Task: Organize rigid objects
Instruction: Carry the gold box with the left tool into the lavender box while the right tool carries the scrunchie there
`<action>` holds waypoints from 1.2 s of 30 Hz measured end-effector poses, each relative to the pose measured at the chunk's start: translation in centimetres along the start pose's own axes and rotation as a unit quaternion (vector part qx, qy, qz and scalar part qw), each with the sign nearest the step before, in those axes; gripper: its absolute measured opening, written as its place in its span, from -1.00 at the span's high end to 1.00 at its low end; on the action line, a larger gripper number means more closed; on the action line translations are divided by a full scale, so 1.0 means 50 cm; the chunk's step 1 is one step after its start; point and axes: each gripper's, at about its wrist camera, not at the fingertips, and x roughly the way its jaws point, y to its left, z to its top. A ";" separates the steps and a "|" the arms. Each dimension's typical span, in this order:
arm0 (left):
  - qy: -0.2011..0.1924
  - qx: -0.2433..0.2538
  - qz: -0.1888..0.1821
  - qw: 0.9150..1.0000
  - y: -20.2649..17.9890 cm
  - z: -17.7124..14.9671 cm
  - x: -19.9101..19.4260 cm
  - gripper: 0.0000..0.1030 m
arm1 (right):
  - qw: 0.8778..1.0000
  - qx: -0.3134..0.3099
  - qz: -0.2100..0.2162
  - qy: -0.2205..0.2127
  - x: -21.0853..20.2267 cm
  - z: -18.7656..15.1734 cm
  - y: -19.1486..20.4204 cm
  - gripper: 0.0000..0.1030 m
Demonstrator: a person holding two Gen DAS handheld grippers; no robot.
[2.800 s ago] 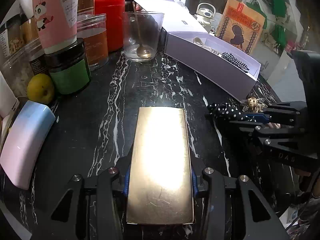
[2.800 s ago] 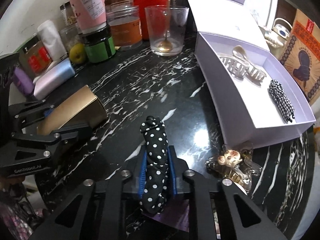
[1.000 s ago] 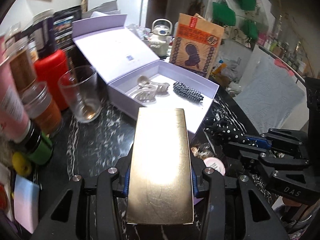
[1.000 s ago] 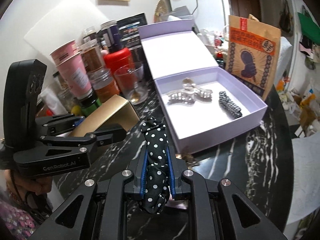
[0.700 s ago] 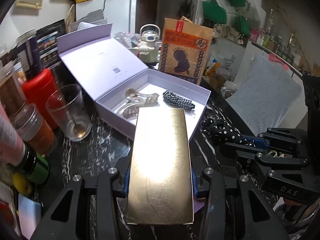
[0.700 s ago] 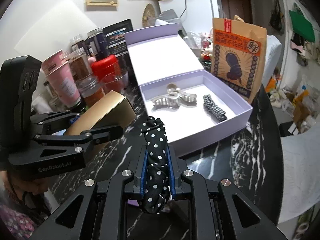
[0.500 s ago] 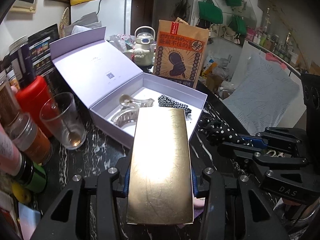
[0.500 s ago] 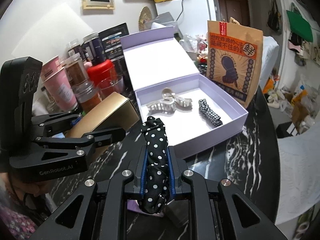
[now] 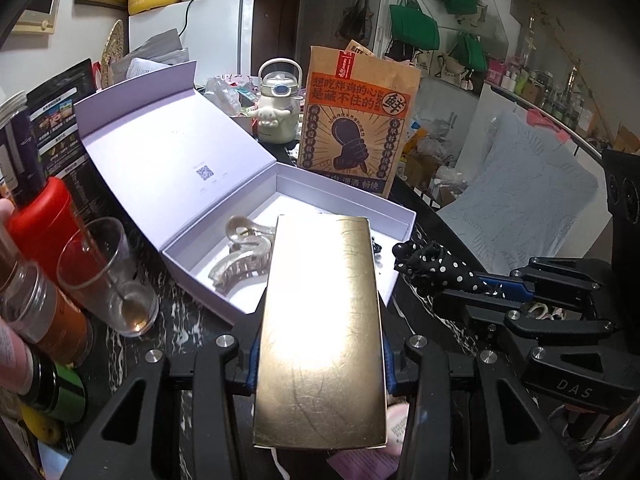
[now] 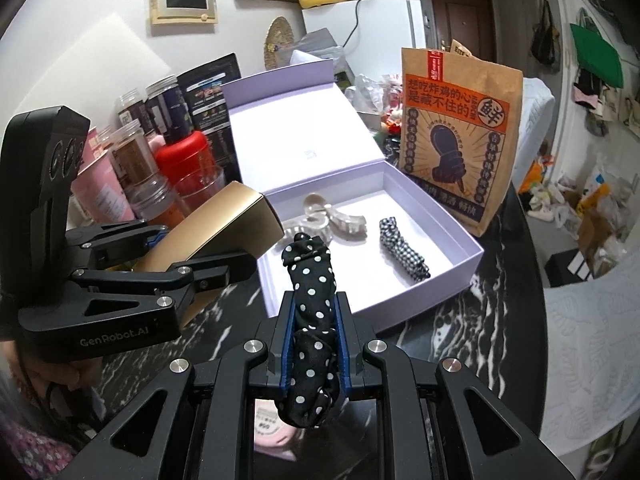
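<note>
My left gripper (image 9: 320, 360) is shut on a gold box (image 9: 320, 320), held in the air just in front of the open lilac box (image 9: 400, 216). The gold box (image 10: 224, 220) also shows in the right wrist view, its tip over the lilac box's near left corner. My right gripper (image 10: 314, 328) is shut on a black polka-dot hair clip (image 10: 312, 304), held above the table by the lilac box's (image 10: 452, 280) front wall. Inside the box lie a clear claw clip (image 10: 332, 220) and a checked hair clip (image 10: 404, 256).
A brown paper bag (image 10: 456, 136) stands behind the lilac box. A glass with a spoon (image 9: 108, 276), a red canister (image 9: 44, 224) and several jars (image 10: 132, 152) crowd the left. A kettle (image 9: 278, 108) stands at the back. A pink item (image 10: 276, 436) lies below my right gripper.
Both grippers have risen off the table with their loads and moved toward the lilac box. The gold box now reaches over the box's near edge.
</note>
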 end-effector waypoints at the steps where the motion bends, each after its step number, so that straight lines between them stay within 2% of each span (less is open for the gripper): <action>1: 0.000 -0.001 0.000 1.000 0.001 0.005 0.003 0.17 | 1.000 0.000 -0.001 0.001 0.003 0.003 -0.004 0.66; 25: 0.008 0.009 0.003 1.000 0.031 0.096 0.098 0.17 | 1.000 -0.007 -0.007 -0.011 0.083 0.101 -0.073 0.66; 36: 0.036 0.005 -0.001 0.999 0.045 0.094 0.170 0.17 | 1.000 0.010 -0.007 0.023 0.149 0.087 -0.106 0.66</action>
